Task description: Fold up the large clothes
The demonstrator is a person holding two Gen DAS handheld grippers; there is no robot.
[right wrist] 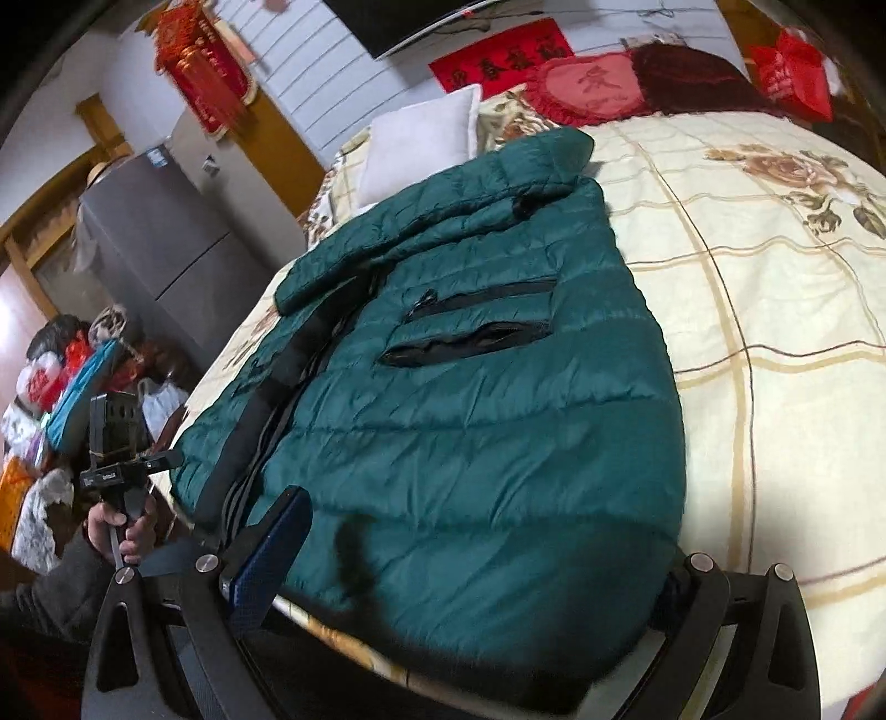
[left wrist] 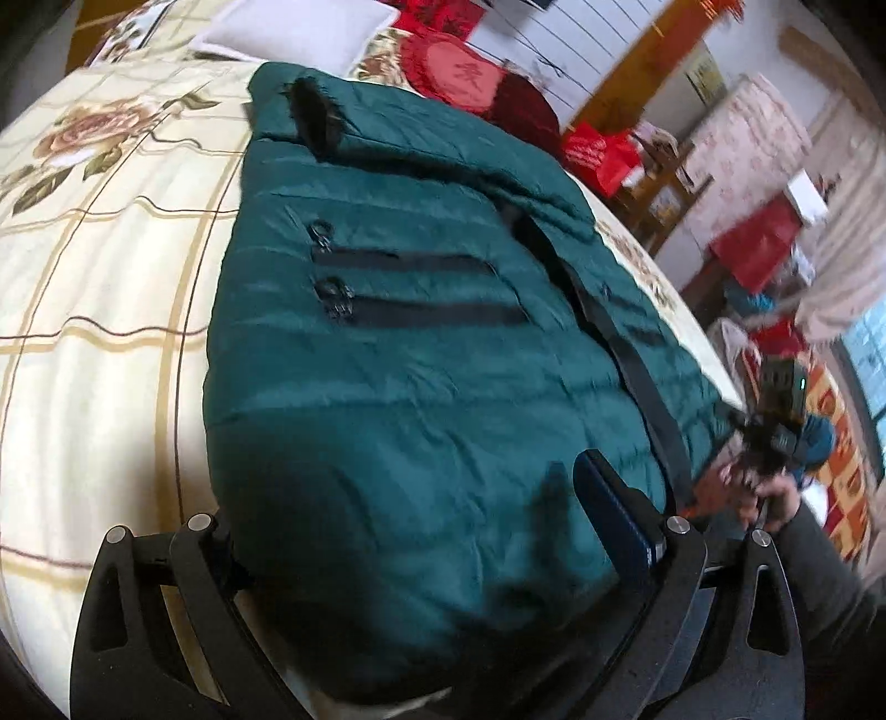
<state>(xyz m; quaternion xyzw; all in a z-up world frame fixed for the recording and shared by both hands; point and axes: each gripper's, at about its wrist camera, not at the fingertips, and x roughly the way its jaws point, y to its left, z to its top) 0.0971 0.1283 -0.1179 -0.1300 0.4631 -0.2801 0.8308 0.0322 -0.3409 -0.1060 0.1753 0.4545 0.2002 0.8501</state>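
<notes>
Green jacket (right wrist: 470,399) lies flat on floral bedspread (right wrist: 775,310), right tool (right wrist: 476,565) spread wide over its hem.

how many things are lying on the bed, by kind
green puffer jacket: 1
white pillow: 1
red cushions: 2, one bright red, one dark red
total: 4

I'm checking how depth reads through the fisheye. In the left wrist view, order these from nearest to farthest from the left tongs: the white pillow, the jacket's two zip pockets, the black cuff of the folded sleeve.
1. Zip pockets, mid-jacket, just above the left tongs.
2. Black cuff, at the green jacket's far end, upper left.
3. White pillow, beyond the jacket at the head of the bed.
</notes>
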